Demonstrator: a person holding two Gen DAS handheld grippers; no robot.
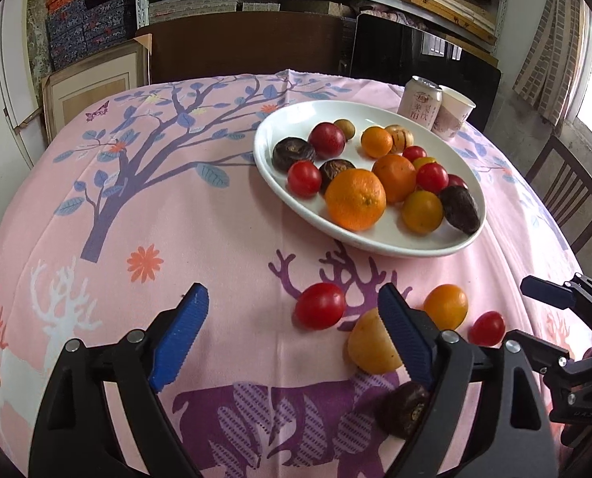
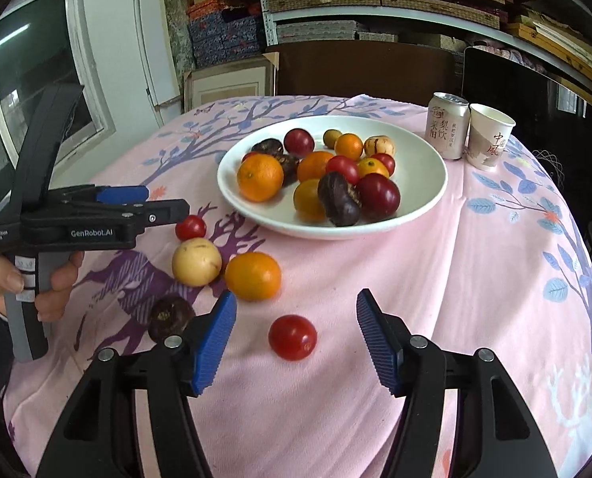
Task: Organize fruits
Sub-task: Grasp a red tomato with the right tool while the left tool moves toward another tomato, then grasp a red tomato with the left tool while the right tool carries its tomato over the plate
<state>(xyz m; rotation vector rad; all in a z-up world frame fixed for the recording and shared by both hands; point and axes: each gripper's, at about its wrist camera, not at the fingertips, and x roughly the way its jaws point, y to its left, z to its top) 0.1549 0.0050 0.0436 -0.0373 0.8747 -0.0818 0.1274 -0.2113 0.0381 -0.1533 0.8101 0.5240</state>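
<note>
A white plate (image 1: 268,159) (image 2: 423,199) holds several oranges, red tomatoes and dark fruits. Loose on the pink cloth lie a red tomato (image 1: 319,305) (image 2: 191,227), a yellow fruit (image 1: 371,342) (image 2: 196,261), an orange (image 1: 445,306) (image 2: 252,275), a second red tomato (image 1: 486,328) (image 2: 292,337) and a dark fruit (image 1: 403,409) (image 2: 170,317). My left gripper (image 1: 292,342) (image 2: 144,201) is open and empty, with the first tomato just ahead of its tips. My right gripper (image 2: 296,342) (image 1: 551,298) is open, its fingers either side of the second tomato.
A drink can (image 1: 420,97) (image 2: 446,125) and a paper cup (image 1: 453,111) (image 2: 489,135) stand behind the plate at the table's far right. A dark chair (image 1: 571,195) stands at the right. Shelves with boxes line the back wall.
</note>
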